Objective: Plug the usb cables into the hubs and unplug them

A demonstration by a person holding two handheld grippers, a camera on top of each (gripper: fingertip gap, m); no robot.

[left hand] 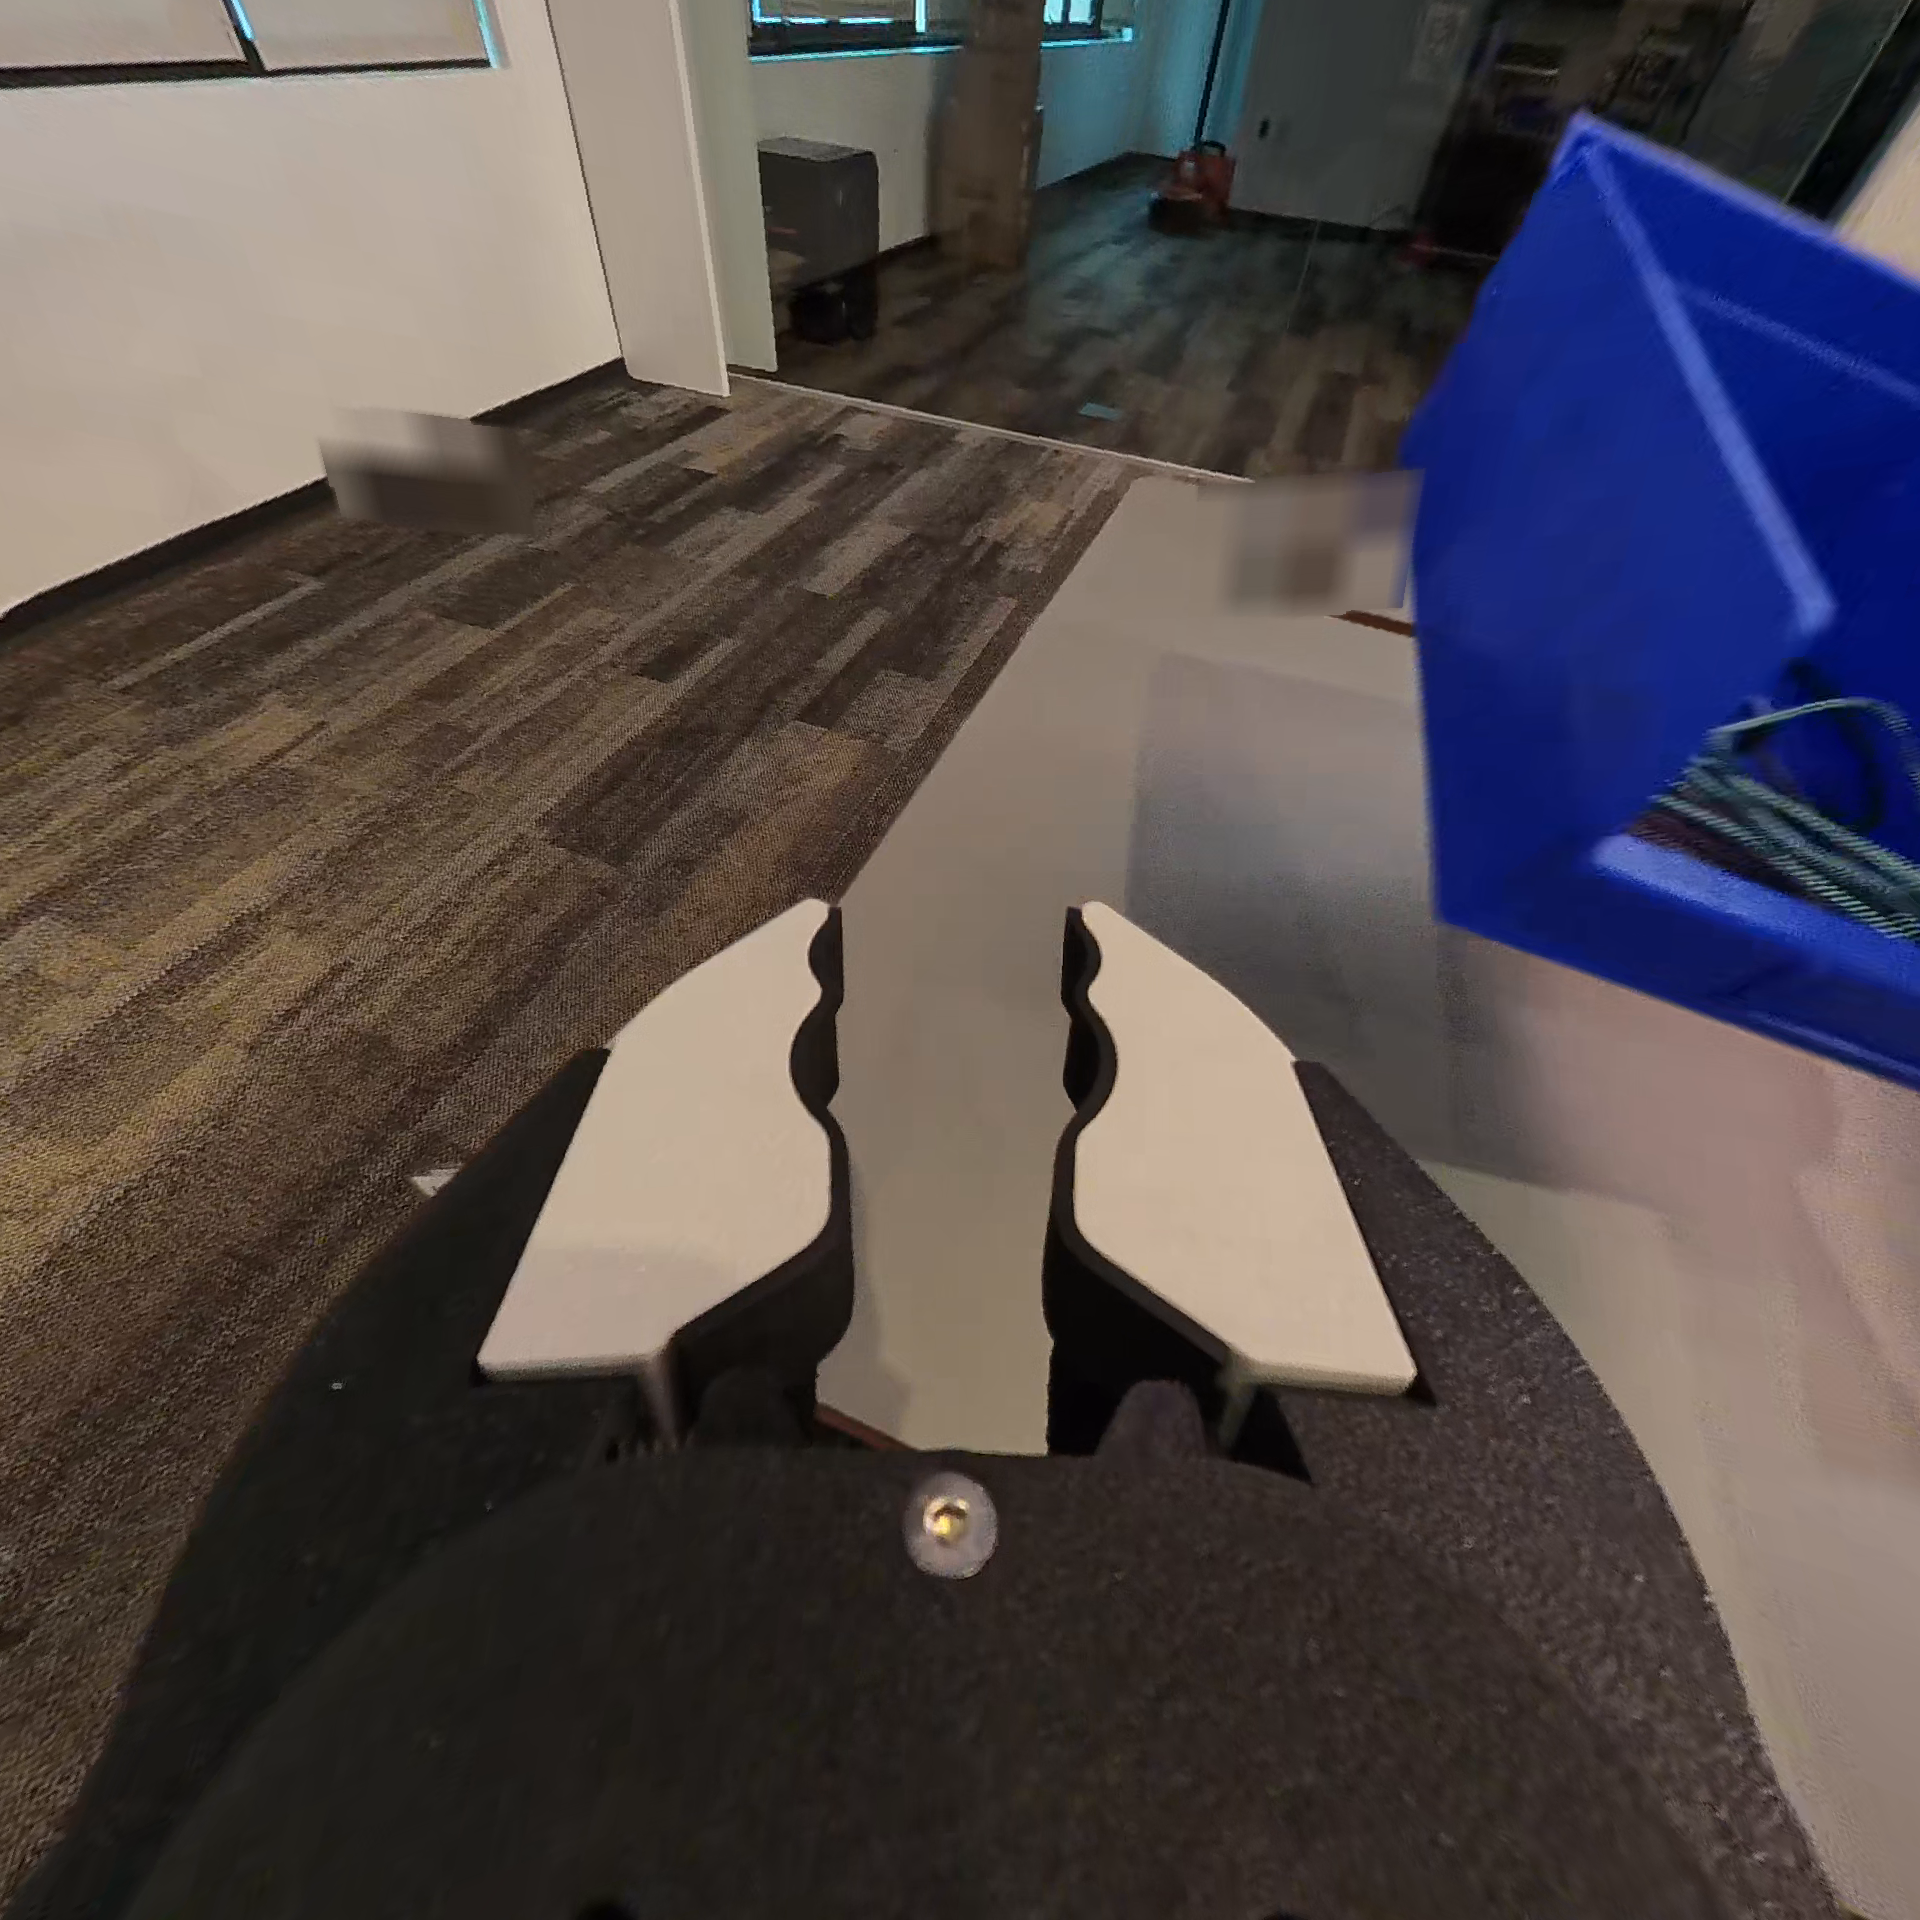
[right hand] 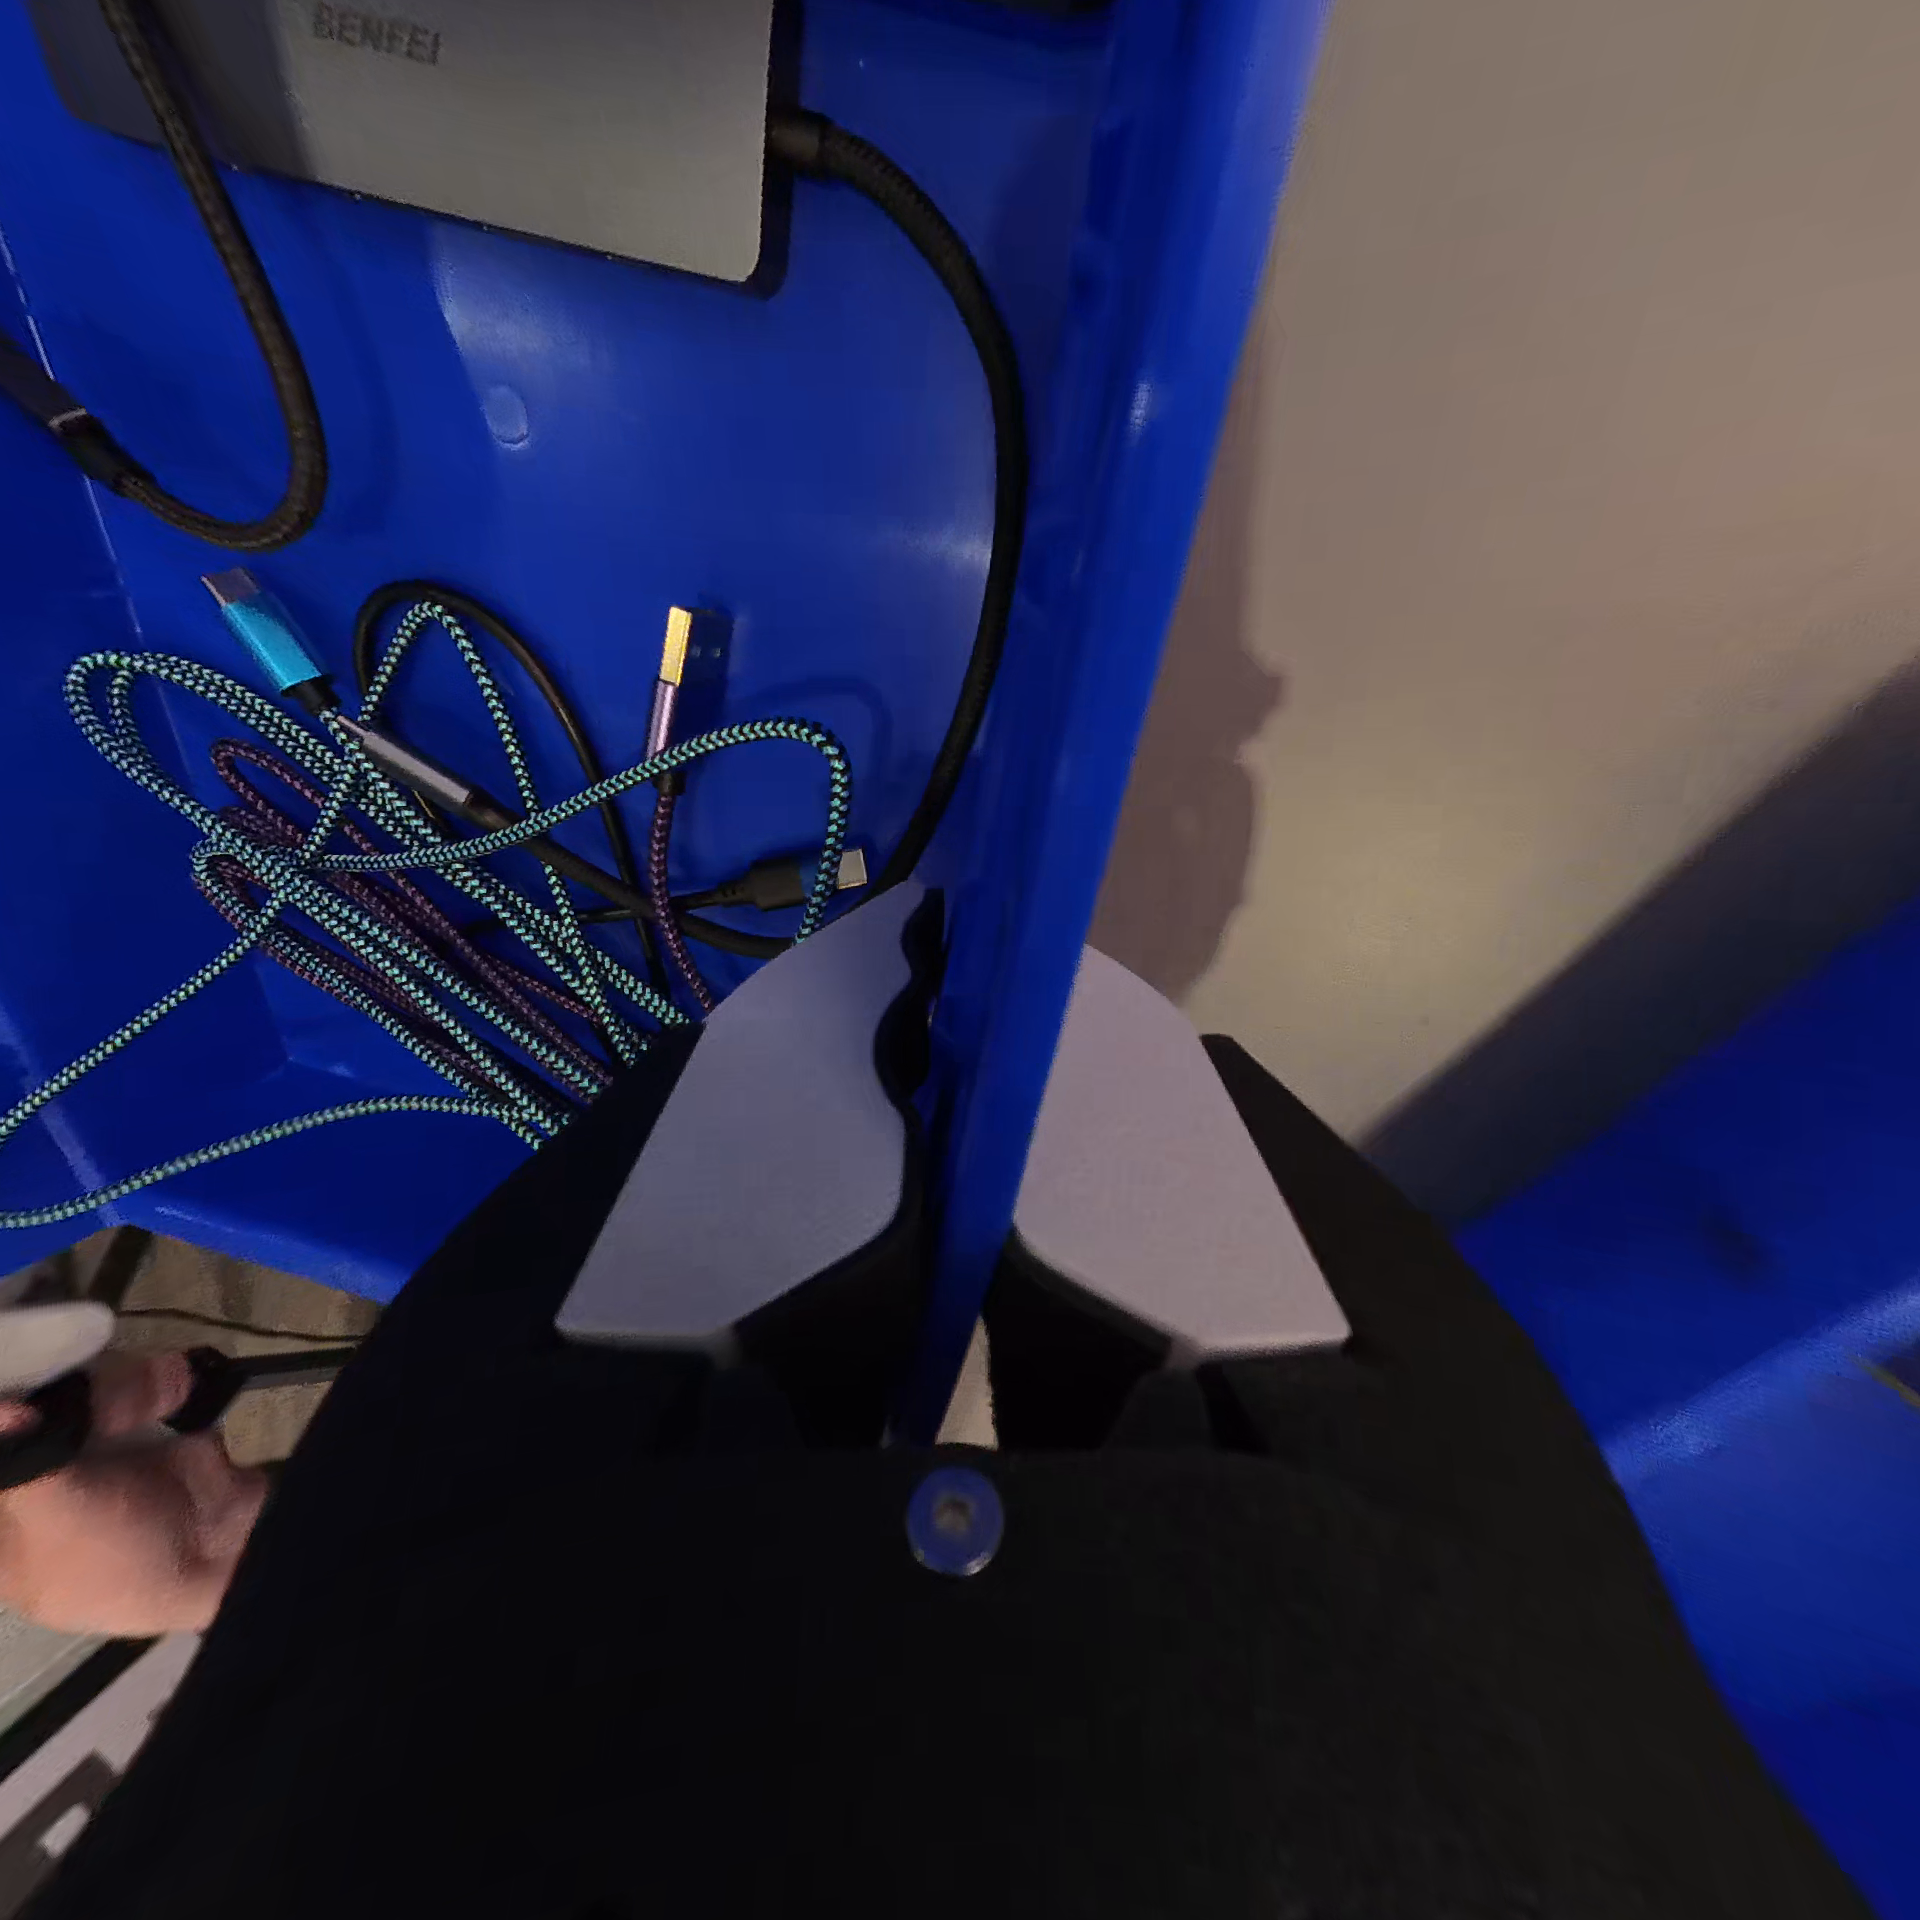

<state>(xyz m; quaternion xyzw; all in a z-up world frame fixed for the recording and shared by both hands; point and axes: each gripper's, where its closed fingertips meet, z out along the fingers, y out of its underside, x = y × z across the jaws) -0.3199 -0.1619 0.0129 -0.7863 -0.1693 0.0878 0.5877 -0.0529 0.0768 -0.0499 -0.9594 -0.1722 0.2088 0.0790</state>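
Note:
My right gripper (right hand: 992, 940) is shut on the side wall of a blue bin (right hand: 1091, 623), one finger inside and one outside. The bin is tilted and off the table. Inside it lie a grey hub (right hand: 540, 135) with a black braided cord, a teal braided cable (right hand: 416, 862) with a blue plug, a purple cable (right hand: 665, 831) with a gold plug, and a thin black cable. In the left wrist view the same blue bin (left hand: 1621, 582) hangs tilted at the right, cables showing in it. My left gripper (left hand: 948, 925) is open and empty over the white table (left hand: 966, 790).
A second blue bin (right hand: 1714, 1299) sits lower right in the right wrist view. A person's hand (right hand: 114, 1507) shows at lower left there. The table's left edge drops to patterned carpet (left hand: 416, 727). White walls and a dark cabinet stand farther off. My right fingertips sit around 35 cm from my left ones.

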